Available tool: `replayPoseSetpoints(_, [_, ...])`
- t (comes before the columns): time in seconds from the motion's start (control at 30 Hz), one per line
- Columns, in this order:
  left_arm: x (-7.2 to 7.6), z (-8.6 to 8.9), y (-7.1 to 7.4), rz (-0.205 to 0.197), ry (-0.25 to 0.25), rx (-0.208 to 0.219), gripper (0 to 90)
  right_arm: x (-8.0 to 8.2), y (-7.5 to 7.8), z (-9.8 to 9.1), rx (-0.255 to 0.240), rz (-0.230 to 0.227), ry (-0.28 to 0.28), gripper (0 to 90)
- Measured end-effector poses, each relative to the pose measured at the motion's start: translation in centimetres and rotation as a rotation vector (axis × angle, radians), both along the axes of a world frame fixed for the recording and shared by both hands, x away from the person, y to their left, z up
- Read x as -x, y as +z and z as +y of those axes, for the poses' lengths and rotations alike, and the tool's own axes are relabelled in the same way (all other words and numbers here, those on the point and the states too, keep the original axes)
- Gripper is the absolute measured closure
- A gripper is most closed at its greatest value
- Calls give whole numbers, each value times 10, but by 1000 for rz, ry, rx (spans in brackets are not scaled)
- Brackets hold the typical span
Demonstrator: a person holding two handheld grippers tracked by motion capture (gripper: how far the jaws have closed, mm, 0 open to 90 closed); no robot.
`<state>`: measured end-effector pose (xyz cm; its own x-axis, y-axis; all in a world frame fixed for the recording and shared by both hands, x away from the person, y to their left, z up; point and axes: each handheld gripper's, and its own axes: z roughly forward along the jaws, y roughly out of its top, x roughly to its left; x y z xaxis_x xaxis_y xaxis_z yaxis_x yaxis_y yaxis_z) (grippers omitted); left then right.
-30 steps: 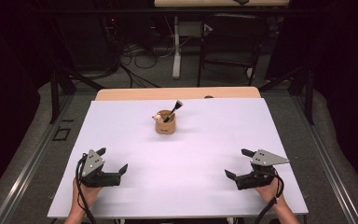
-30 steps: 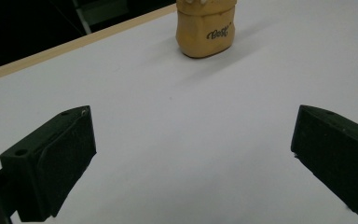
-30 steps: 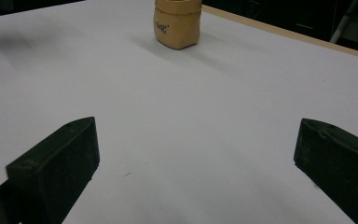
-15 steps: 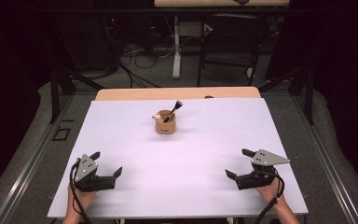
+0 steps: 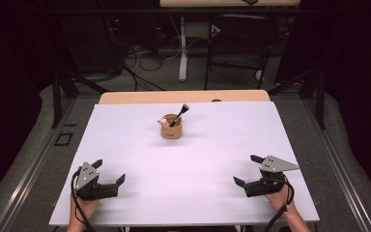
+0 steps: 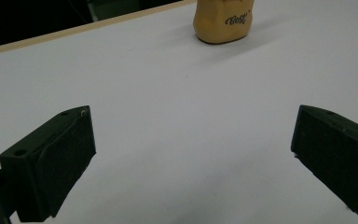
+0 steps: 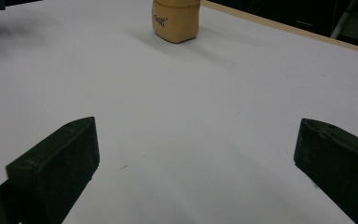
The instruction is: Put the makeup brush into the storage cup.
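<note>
Lab recording space, white-topped table (image 5: 198, 164), floor cables (image 5: 145, 53) at 12 o'clock, black-curtained walls, dark chair (image 5: 239, 48).

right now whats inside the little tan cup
A dark-handled brush leans out of the tan cup, beside something pale at its rim. Whatever lies lower is hidden by the wall.

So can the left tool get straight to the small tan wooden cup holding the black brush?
Probably yes: the left tool stands open, and bare white table lies between it and the small tan wooden cup.
</note>
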<state>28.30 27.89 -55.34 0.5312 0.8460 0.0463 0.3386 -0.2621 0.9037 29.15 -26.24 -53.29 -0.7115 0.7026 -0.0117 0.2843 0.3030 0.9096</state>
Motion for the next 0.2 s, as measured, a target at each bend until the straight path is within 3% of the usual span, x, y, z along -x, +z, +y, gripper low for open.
replayPoseSetpoints(0.2, [-2, -1, -2, 34, -29, -11, 0, -2, -5, -1, 11, 13, 0, 0])
